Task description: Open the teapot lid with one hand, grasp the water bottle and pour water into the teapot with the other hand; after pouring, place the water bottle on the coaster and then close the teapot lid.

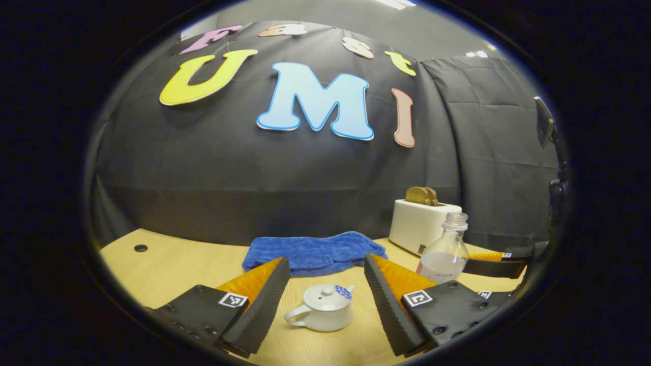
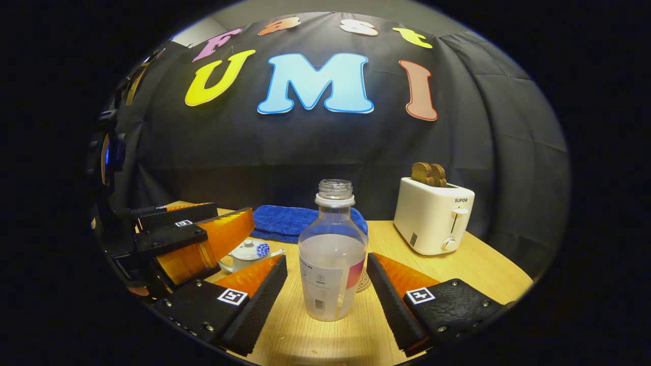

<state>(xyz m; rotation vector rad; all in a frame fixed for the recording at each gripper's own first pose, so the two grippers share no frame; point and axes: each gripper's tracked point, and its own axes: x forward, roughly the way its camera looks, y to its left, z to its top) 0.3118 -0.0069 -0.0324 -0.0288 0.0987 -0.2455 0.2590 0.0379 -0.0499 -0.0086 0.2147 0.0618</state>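
While both tongs gape: lidded teapot (image 1: 321,307), perhaps uncapped bottle (image 2: 332,251).

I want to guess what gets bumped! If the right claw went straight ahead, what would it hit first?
Probably the clear plastic water bottle, standing uncapped between the open right claw fingers. The blue towel lies farther behind.

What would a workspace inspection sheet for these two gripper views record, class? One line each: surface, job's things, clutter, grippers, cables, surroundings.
Surface: wooden table.
Job's things: teapot with lid on; uncapped water bottle upright, part full; coaster behind the bottle.
Clutter: blue towel; white toaster holding toast.
Grippers: left gripper open around the teapot; right gripper open around the bottle.
Cables: nothing seen.
Surroundings: black cloth wall.
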